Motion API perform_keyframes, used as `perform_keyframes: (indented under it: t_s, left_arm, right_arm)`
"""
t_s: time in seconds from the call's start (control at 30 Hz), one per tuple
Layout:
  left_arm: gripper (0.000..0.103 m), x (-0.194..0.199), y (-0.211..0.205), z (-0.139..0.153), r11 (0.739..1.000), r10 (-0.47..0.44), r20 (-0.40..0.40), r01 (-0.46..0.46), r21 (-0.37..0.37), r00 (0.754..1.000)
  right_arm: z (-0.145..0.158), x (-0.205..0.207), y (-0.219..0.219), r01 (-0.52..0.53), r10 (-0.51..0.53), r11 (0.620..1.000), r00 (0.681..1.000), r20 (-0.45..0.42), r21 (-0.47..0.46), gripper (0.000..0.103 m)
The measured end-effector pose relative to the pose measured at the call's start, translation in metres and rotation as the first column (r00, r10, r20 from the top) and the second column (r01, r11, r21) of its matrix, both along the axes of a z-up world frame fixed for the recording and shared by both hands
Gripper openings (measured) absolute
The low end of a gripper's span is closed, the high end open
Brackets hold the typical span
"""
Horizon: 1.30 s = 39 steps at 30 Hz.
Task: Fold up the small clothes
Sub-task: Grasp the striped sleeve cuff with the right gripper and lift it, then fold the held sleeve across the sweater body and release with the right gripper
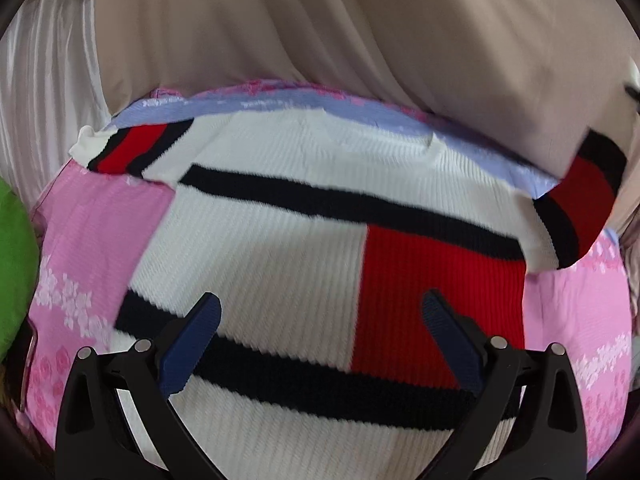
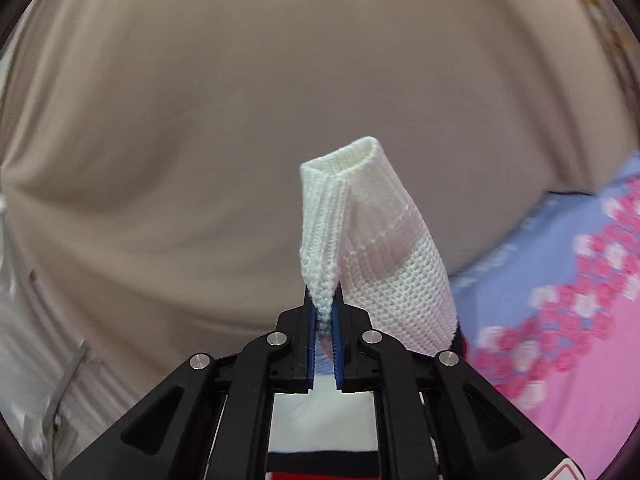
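A small ribbed knit sweater (image 1: 280,264), white with navy stripes and a red block, lies flat on a pink and lilac floral sheet (image 1: 92,240). Its left sleeve (image 1: 132,152) is folded in across the top. My left gripper (image 1: 320,316) is open and hovers just above the sweater's lower body. My right gripper (image 2: 324,304) is shut on the white cuff of the right sleeve (image 2: 372,240) and holds it up off the sheet. In the left wrist view that sleeve (image 1: 576,208) rises at the far right.
A beige curtain (image 1: 320,24) hangs close behind the sheet and fills most of the right wrist view (image 2: 240,100). A green object (image 1: 14,264) sits at the left edge. Pale satin fabric (image 1: 44,92) hangs at the far left.
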<state>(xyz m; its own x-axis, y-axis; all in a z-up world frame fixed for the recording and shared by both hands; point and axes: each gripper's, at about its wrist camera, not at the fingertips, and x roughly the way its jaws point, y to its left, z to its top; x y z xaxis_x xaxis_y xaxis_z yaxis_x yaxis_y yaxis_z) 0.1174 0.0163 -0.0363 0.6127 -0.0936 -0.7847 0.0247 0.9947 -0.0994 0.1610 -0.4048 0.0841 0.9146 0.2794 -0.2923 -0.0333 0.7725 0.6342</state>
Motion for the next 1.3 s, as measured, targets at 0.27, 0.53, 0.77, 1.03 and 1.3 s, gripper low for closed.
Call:
perform_keyframes:
  t_s: [0.27,0.53,0.77,1.03,1.3]
  left_arm:
    - [0.098,0.055,0.062,-0.003,0.991,0.046,-0.017,-0.048,-0.124,0.999]
    - [0.098,0.135,0.084,-0.045,0.953,0.02,-0.127,-0.058,-0.296,0.992]
    - [0.094,0.202,0.044,-0.092,0.91,0.009,-0.256,-0.114,-0.399,0.967]
    - [0.006,0.206,0.036,-0.056,0.9,-0.088,-0.108,0.033,-0.435,0.99]
    - [0.0,0.212,0.101,-0.083,0.947,0.036,-0.145,-0.081,-0.31,0.989]
  right_arm:
    - [-0.116,0.097,0.243,-0.395,0.316,0.904,0.876,-0.365,-0.165,0.029]
    - [-0.161,-0.014,0.166,-0.034,-0.087,0.971,0.87,-0.485,-0.237,0.055]
    - [-0.197,-0.062,0.102,0.101,-0.311,0.928,0.741,-0.595,-0.36,0.055]
    - [-0.217,-0.05,0.104,0.092,-0.307,0.924,0.76,-0.574,-0.371,0.056]
    - [-0.227,-0.01,0.112,0.08,-0.321,0.909,0.761,-0.565,-0.408,0.049]
